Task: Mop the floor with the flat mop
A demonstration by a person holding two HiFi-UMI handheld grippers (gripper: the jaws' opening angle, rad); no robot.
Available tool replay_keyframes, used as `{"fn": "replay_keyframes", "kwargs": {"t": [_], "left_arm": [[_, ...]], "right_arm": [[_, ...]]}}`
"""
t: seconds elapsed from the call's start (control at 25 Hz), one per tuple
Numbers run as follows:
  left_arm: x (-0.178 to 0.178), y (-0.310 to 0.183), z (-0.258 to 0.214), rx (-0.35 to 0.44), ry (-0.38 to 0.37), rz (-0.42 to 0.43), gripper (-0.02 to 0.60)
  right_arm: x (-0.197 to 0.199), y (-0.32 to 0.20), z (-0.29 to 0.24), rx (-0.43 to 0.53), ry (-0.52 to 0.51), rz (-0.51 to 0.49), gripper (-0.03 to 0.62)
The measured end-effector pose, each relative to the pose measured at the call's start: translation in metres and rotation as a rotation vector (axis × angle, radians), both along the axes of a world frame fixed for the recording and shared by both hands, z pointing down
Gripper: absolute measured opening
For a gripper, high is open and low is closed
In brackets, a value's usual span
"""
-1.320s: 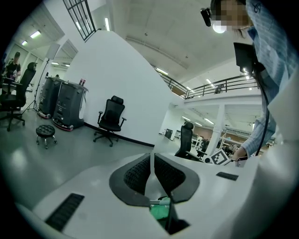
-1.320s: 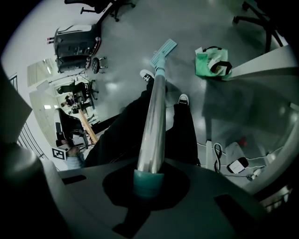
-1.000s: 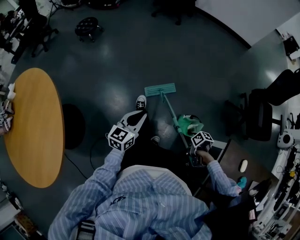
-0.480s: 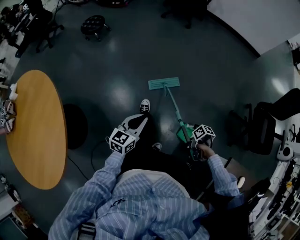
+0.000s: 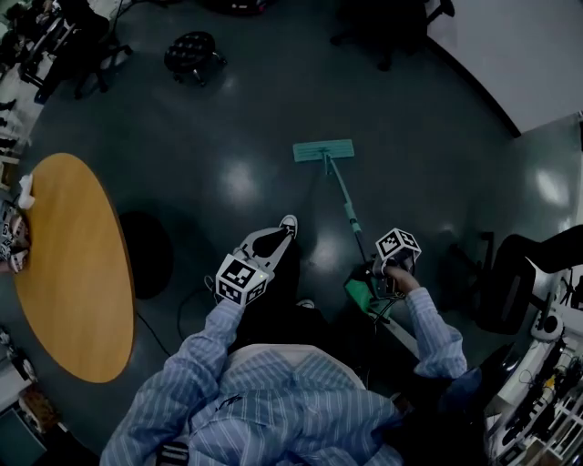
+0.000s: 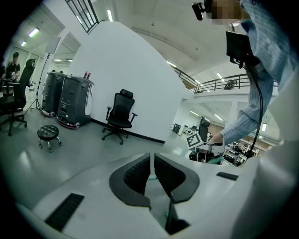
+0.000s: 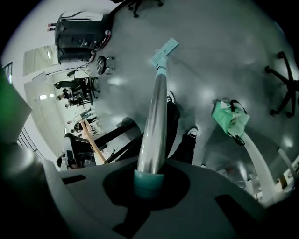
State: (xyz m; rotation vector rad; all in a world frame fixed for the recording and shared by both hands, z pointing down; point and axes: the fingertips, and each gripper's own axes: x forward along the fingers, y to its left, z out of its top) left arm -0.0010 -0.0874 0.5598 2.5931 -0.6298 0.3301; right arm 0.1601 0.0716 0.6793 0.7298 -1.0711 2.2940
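The flat mop has a teal head (image 5: 323, 150) lying flat on the dark floor ahead of my feet. Its thin handle (image 5: 343, 198) runs back to my right gripper (image 5: 381, 271), which is shut on the handle's upper part. In the right gripper view the metal handle (image 7: 156, 116) rises from between the jaws toward the mop head (image 7: 165, 50). My left gripper (image 5: 271, 237) hovers over my left shoe, apart from the mop. Seen in the left gripper view, the left gripper (image 6: 152, 170) has its pads together with nothing between them.
An oval wooden table (image 5: 73, 273) stands to the left. A round stool (image 5: 191, 55) and a dark chair (image 5: 401, 27) are at the far side, and an office chair (image 5: 519, 264) at the right. A green bag (image 7: 229, 119) lies by my right foot.
The mop head has slid farther away from my feet across the floor. The right gripper stays shut on the handle. The left gripper has hardly moved.
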Motion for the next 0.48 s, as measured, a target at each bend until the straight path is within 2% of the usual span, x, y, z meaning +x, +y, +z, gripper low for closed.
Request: {"fn": "replay_keyframes", "kwargs": {"t": [0.16,0.48], "left_arm": [[0.005,-0.043,0.0,-0.005,-0.008,-0.018,0.029],[-0.015,-0.136,0.031,-0.06,-0.035,-0.092,0.028]], "right_arm": [[0.014,-0.073,0.003,0.001,0.008,-0.024,0.009],[0.021,-0.244,0.027,0.04,0.015,-0.018,0.008]]}}
